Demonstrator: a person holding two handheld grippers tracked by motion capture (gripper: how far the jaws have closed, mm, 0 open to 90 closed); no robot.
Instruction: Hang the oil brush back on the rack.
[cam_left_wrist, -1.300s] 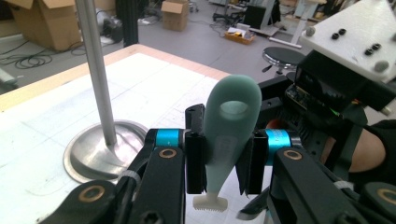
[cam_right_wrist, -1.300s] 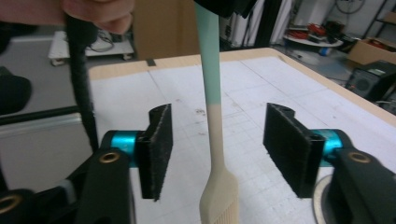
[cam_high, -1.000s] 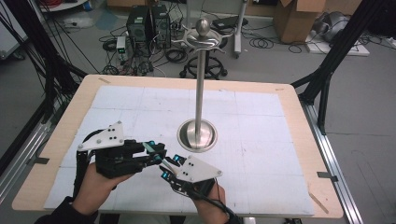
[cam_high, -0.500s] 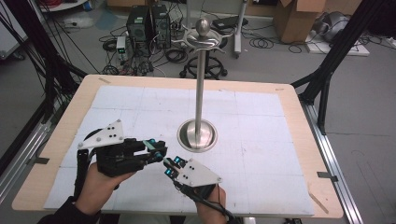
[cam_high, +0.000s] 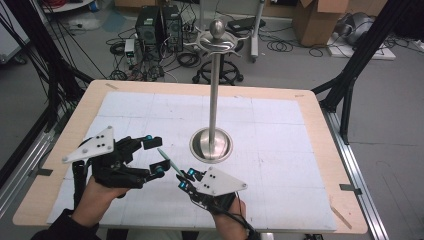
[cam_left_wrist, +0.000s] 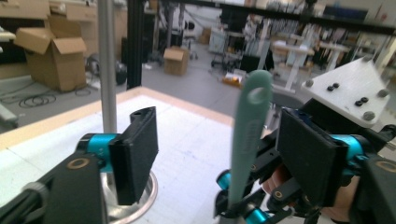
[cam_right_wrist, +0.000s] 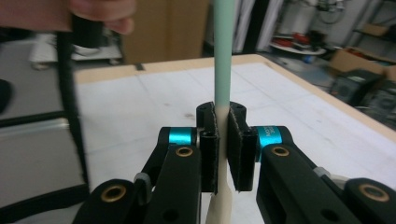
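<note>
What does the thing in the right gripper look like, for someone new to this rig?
On the table, just near of the steel stand, the right gripper clamps a slim mint-green handle. It alone is pale green, with a hole at its tip.

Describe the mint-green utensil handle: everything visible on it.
The utensil handle is a slim, flat, pale mint-green strip, plastic or silicone by its look, with a rounded tip pierced by a hanging hole. Lower down it turns cream-white. It stands roughly upright, leaning a little, above the table's near edge, in front of the steel stand. The right gripper is shut on it, pads pressed on either side near the colour change. The left gripper has just opened; its pads stand apart on each side without touching. Its working end is hidden.
</note>
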